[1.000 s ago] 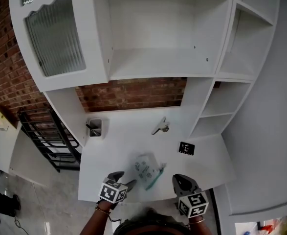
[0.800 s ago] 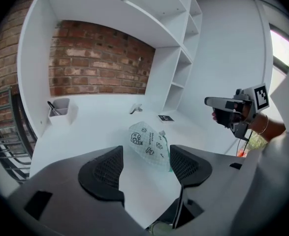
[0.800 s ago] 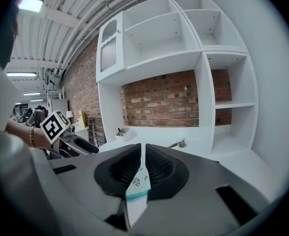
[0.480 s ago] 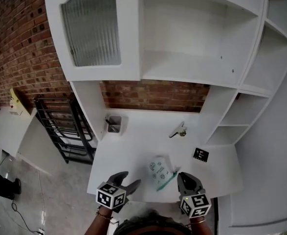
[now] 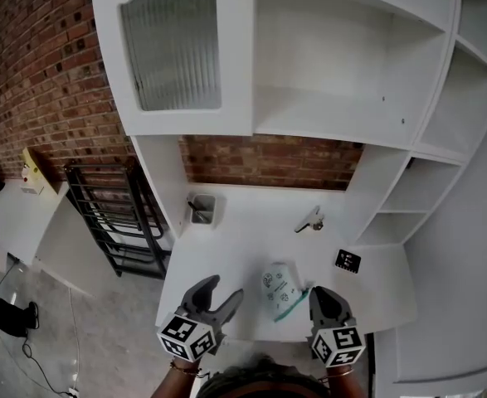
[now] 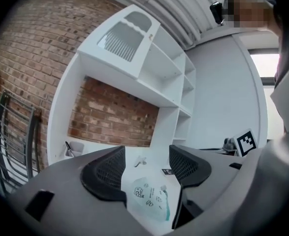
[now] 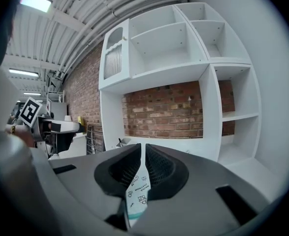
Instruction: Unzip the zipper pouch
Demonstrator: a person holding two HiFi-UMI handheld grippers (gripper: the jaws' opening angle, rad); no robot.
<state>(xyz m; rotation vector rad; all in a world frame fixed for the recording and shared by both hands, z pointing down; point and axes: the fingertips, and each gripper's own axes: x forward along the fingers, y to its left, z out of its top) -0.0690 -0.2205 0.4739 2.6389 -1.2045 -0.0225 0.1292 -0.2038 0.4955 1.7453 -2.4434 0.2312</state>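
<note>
In the head view the zipper pouch (image 5: 280,287) is sitting at the near edge of the white desk (image 5: 251,226), its teal zipper edge (image 5: 293,303) slanting toward the right gripper (image 5: 318,296), which is touching it, while the left gripper (image 5: 224,288) is hovering just beside its other side; whether the pouch is resting or lifted is hard to tell here. In the left gripper view the left gripper (image 6: 146,154) is standing spread and empty, with the zipper pouch (image 6: 146,198) lying ahead and below the gap, so this free hand is probably the one to reach in. In the right gripper view the right gripper (image 7: 143,154) is pinching the zipper pouch (image 7: 136,193) edge-on, its jaws nearly closed on the thin film.
</note>
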